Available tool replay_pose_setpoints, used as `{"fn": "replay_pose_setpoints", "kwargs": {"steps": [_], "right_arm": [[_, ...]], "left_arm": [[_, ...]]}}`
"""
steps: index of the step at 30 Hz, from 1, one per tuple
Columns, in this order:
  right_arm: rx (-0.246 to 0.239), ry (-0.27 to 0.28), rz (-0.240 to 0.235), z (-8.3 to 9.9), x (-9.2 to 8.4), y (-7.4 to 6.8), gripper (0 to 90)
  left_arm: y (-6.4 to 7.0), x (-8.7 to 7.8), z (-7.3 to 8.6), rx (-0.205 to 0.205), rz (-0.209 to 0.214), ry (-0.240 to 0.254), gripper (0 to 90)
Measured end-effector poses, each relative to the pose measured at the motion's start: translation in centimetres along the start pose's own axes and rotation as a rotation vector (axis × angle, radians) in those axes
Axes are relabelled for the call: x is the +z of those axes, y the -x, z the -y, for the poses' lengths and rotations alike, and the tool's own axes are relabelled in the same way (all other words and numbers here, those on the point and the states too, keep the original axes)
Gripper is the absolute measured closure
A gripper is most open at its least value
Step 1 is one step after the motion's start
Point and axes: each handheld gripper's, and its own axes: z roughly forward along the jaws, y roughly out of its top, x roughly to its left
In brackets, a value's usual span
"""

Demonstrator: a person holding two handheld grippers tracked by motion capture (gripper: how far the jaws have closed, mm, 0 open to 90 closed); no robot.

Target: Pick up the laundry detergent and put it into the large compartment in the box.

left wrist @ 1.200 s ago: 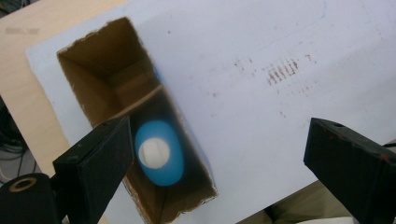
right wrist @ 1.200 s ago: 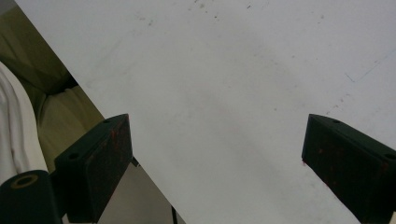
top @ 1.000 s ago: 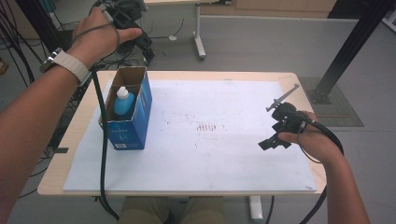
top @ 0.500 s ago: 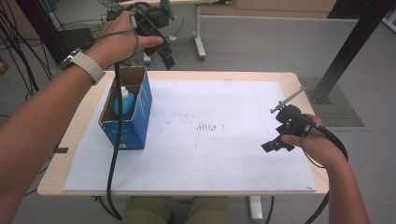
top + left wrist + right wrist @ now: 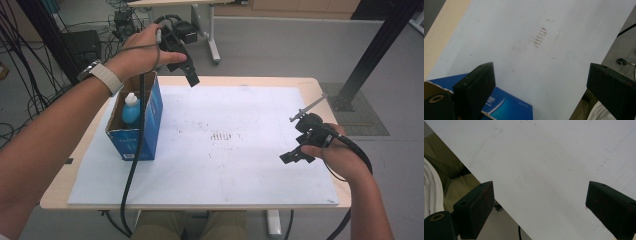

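My left gripper [image 5: 192,78] hangs in the air over the table's far edge, just right of the blue cardboard box [image 5: 139,131]. Its jaws are wide apart with nothing between them [image 5: 540,72]. The box stands open at the left of the white board [image 5: 225,165] and holds a white-capped bottle of blue liquid [image 5: 131,110]. A corner of the box [image 5: 506,106] sits below the left jaw in the left gripper view. My right gripper [image 5: 296,145] hovers low over the board's right side, open and empty [image 5: 539,190].
Faint dark marks [image 5: 220,136] sit at the board's middle [image 5: 539,37]. The wooden table [image 5: 59,192] rims the board. A black post [image 5: 372,55] rises at the far right; cables and gear [image 5: 75,45] lie on the floor at the far left. The person's legs [image 5: 451,182] are below the near edge.
The left hand has carried its gripper rightward and nearer, from beyond the table's far left corner to over the far edge beside the box. The right gripper has barely shifted.
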Motion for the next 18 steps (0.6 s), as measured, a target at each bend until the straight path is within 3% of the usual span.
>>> {"fn": "replay_pose_setpoints", "kwargs": {"steps": [7,13,18], "right_arm": [[0.007,-0.003,-0.001,-0.1,0.2,0.2,8.4],[0.008,-0.004,-0.001,-0.2,0.3,0.1,8.4],[0.01,-0.007,0.002,-0.2,0.3,0.0,8.4]], "left_arm": [[0.4,1.8,-0.5,0.103,0.014,-0.023,8.8],[1.1,3.2,-0.7,0.143,0.019,-0.041,9.0],[2.3,4.2,-0.7,0.205,0.017,-0.05,9.0]]}}
